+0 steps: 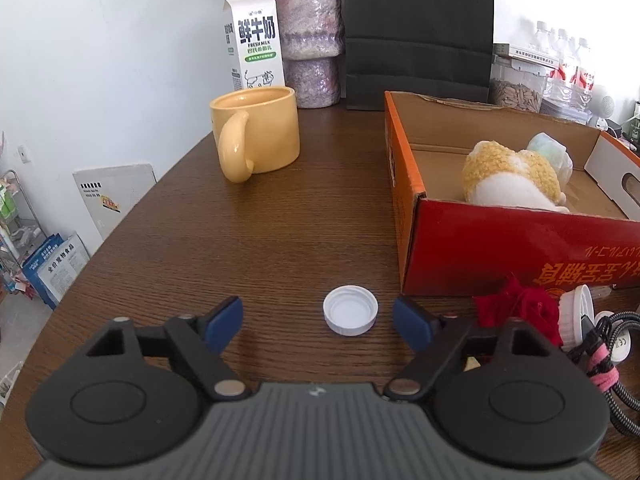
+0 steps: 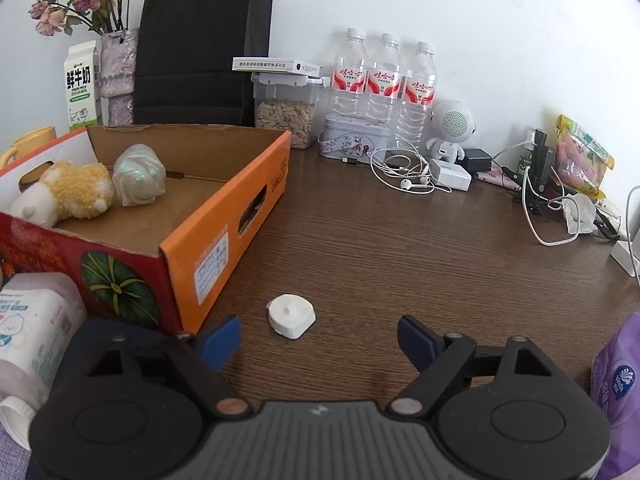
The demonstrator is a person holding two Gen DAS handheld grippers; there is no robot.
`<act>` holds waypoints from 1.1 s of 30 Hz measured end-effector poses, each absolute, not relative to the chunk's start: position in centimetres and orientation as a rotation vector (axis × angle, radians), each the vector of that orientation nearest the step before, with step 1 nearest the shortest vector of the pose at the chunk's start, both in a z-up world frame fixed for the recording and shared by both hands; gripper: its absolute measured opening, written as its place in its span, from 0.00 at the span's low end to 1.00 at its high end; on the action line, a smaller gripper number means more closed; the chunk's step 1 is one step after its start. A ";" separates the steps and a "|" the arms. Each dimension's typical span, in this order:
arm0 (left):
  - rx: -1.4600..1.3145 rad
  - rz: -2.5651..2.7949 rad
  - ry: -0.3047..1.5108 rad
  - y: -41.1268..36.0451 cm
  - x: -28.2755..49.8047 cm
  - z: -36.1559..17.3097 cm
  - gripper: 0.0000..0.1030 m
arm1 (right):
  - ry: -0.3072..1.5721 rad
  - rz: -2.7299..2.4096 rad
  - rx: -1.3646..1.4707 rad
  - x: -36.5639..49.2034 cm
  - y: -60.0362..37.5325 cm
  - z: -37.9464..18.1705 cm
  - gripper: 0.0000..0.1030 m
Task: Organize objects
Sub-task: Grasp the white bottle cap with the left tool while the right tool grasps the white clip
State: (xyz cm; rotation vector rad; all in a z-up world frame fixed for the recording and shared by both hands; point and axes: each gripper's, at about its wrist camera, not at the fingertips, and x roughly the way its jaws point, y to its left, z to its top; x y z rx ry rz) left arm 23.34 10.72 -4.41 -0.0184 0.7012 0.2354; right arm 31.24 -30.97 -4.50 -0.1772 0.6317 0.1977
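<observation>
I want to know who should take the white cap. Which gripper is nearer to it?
Left. The cap lies between the open jaws of the left gripper. The right gripper frames a white lump; no cap there.

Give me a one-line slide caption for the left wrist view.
Open left gripper poised around an upturned white bottle cap on the wooden table, beside the orange cardboard box.
</observation>
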 end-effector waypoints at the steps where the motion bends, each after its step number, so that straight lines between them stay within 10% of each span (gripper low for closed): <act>1: -0.024 0.231 0.704 10.7 23.4 -4.5 0.73 | 0.636 0.198 -0.177 31.5 -31.0 -4.5 0.77; 15: -0.058 0.201 0.679 10.5 23.1 -4.4 0.30 | 0.655 0.237 -0.121 33.3 -30.8 -5.0 0.41; 20: -0.058 0.201 0.675 10.4 23.1 -4.5 0.29 | 0.657 0.267 -0.084 33.4 -30.9 -5.0 0.26; 33: -0.055 0.204 0.670 10.4 22.8 -4.2 0.29 | 0.628 0.257 -0.087 32.1 -30.3 -4.5 0.26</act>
